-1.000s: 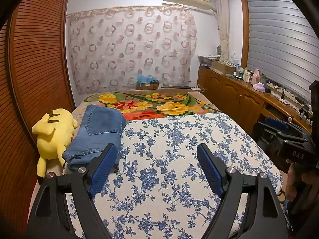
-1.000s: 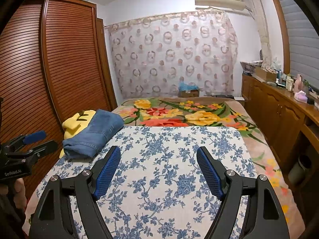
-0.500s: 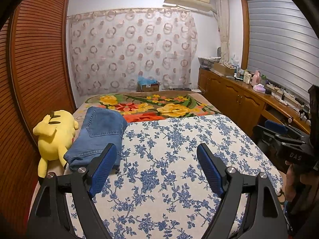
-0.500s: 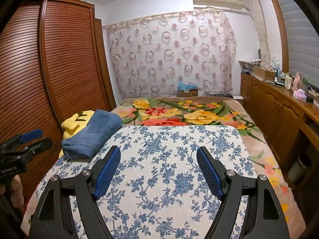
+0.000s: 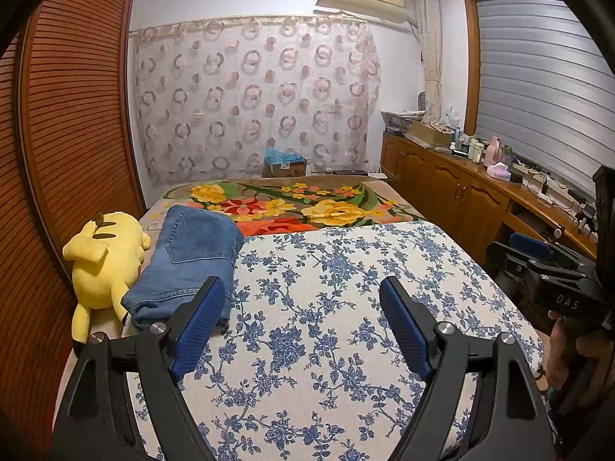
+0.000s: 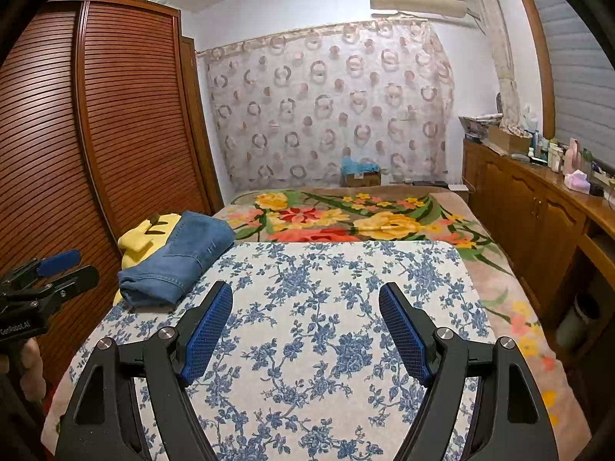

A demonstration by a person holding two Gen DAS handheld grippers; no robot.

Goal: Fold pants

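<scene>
- Denim pants (image 5: 192, 265) lie folded in a thick bundle at the left edge of the bed (image 5: 480, 269), a back pocket facing up.
- Their near end rests on the blue-flowered white sheet (image 5: 326, 307); their far end reaches the bright floral blanket (image 5: 292, 207) that covers the head of the bed.
- Just beside the pants, touching their left side, lies a yellow plush toy (image 5: 103, 261), between them and the brown slatted wardrobe (image 5: 69, 123).
- The left gripper (image 5: 303, 326) hangs over the sheet with its blue-padded jaws wide apart and nothing between them; the left pad overlaps the near corner of the pants in its own view, though contact cannot be told.
- The right gripper (image 6: 305, 326) likewise hovers above the sheet, jaws spread and empty, well apart from the pants.
- Each gripper shows at the edge of the other's view, with a hand (image 5: 557, 349) on the right one's handle.
- A wooden cabinet (image 6: 538, 207) with small bottles runs along the right wall.
</scene>
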